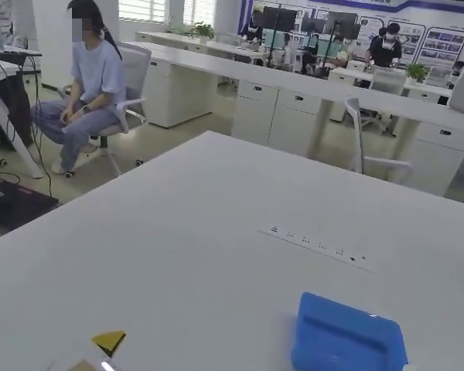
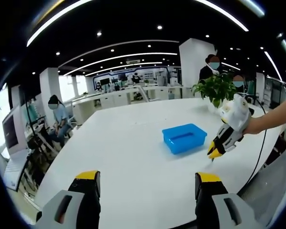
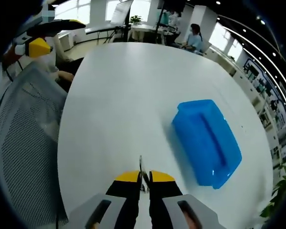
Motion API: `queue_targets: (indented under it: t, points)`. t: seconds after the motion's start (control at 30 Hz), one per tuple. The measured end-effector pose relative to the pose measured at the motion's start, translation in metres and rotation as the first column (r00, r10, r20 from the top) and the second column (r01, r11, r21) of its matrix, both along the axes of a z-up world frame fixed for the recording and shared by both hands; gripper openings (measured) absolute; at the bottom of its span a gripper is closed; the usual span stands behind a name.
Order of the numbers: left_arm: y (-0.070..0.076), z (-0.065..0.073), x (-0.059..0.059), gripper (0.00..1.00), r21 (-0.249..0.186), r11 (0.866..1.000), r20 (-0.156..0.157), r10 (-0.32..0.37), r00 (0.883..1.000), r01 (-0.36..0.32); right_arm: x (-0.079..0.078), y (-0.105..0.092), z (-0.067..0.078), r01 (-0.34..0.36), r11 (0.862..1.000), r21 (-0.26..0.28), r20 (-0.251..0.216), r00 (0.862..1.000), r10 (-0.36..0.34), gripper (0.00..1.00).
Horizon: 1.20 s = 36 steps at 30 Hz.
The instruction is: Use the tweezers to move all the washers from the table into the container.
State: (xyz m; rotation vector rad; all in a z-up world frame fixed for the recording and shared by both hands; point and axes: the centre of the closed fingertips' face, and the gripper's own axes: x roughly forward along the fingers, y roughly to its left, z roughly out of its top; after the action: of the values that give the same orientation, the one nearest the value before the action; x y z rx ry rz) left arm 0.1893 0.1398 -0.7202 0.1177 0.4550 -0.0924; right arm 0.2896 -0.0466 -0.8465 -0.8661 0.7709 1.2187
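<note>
On the white table [image 1: 216, 232], the container [image 3: 207, 140] is a rectangular tub of glossy blue plastic with rounded corners. The right gripper [image 3: 144, 176] is clenched on the tweezers [image 3: 140, 164], a thin metal pair jutting forward from between its yellow-tipped jaws. The container lies ahead and to the right of these jaws, near the tweezers' tip but apart from it. The left gripper [image 2: 148, 183] is released, its jaws spread wide above the table edge, with the container well ahead of it.
</note>
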Motion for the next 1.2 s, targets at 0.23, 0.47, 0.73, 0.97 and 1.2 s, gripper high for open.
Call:
queue_targets:
  t: [0.23, 0.47, 0.73, 0.97, 1.2]
  points:
    - [0.008, -0.006, -0.007, 0.83, -0.005, 0.999, -0.020, 0.031, 0.999, -0.031, -0.003, 0.015, -0.014, -0.095, 0.994, -0.060, -0.020, 0.995, 0.094, 0.03]
    - [0.011, -0.008, -0.008, 0.83, -0.007, 0.999, -0.032, 0.035, 0.999, -0.036, -0.003, 0.019, -0.038, -0.187, 0.975, -0.122, -0.059, 0.982, 0.181, 0.03]
    - [0.007, -0.013, -0.007, 0.83, -0.004, 1.000, -0.050, 0.030, 0.998, -0.030, -0.002, 0.023, -0.045, -0.212, 0.967, -0.143, -0.088, 0.976, 0.201, 0.04]
    - [-0.003, -0.010, -0.002, 0.83, 0.005, 1.000, -0.048, -0.012, 0.999, 0.012, -0.005, 0.023, -0.038, -0.161, 0.980, -0.116, -0.061, 0.986, 0.155, 0.08]
    - [-0.017, -0.007, 0.007, 0.83, 0.003, 0.996, -0.060, -0.085, 0.995, 0.085, -0.016, 0.008, 0.028, 0.233, 0.953, 0.191, -0.105, 0.971, -0.216, 0.23]
